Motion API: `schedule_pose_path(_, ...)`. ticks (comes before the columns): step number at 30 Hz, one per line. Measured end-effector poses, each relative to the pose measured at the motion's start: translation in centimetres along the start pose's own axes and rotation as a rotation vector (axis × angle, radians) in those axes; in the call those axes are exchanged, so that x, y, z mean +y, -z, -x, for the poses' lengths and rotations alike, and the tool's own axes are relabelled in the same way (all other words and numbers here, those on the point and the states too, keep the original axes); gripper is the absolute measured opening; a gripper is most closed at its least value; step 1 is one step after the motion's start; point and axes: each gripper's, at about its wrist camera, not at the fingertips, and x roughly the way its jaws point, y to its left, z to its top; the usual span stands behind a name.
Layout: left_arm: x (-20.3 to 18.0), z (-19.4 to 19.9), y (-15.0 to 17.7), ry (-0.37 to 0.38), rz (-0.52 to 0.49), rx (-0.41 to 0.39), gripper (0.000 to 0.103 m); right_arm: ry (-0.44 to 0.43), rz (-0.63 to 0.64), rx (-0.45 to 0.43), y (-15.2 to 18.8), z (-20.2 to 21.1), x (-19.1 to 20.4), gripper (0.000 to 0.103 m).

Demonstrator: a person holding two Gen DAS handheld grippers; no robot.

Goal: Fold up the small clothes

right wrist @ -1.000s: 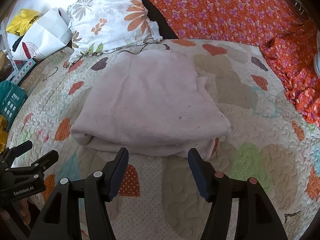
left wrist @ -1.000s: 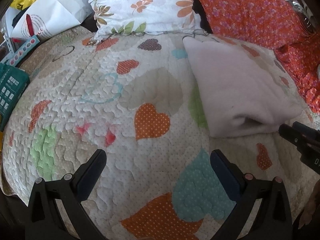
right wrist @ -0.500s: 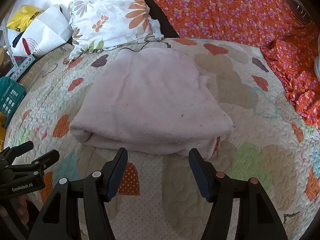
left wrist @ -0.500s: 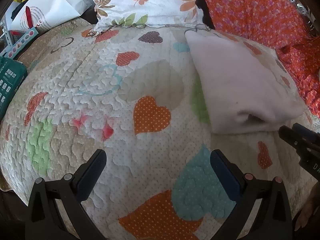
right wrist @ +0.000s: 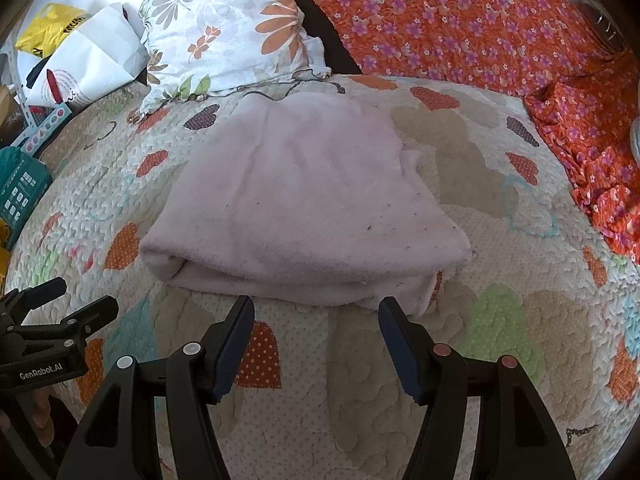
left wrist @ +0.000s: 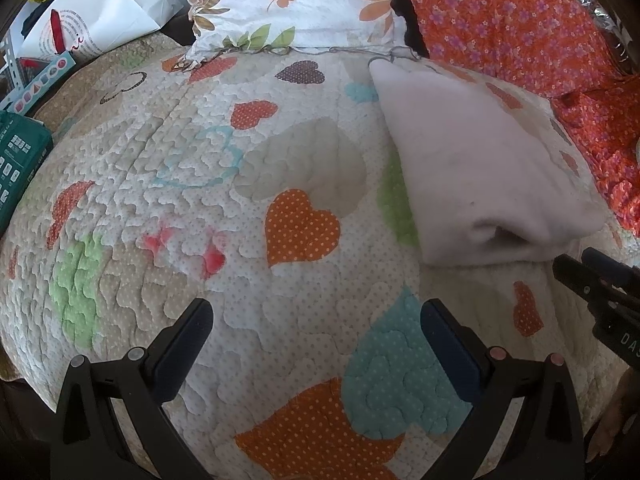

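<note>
A pale pink garment (right wrist: 304,200) lies folded in a flat rectangle on the heart-patterned quilt (right wrist: 500,320). In the left wrist view the garment (left wrist: 484,176) is at the right. My right gripper (right wrist: 316,312) is open and empty, its fingertips just short of the garment's near folded edge. My left gripper (left wrist: 316,320) is open and empty over bare quilt (left wrist: 200,200), to the left of the garment. The right gripper's fingers show at the right edge of the left wrist view (left wrist: 592,280). The left gripper shows at the left edge of the right wrist view (right wrist: 60,312).
A floral pillow (right wrist: 228,36) and an orange flowered cloth (right wrist: 480,28) lie behind the garment. A white paper bag (right wrist: 88,64) and a yellow bag (right wrist: 44,34) sit at the far left. A green box (left wrist: 16,164) lies at the quilt's left edge.
Both grippers have drifted slightly; the garment sits a little higher and closer in the right wrist view. Both stay open and the garment has not moved.
</note>
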Motion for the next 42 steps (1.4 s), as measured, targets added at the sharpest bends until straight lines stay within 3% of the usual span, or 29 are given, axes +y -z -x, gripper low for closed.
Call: schedule_pose_path(42, 0.3, -1.2, 0.5, 0.019, 0.0, 0.062, 0.103, 0.0, 0.0, 0.005, 0.1, -0.3, 0.0, 0.07)
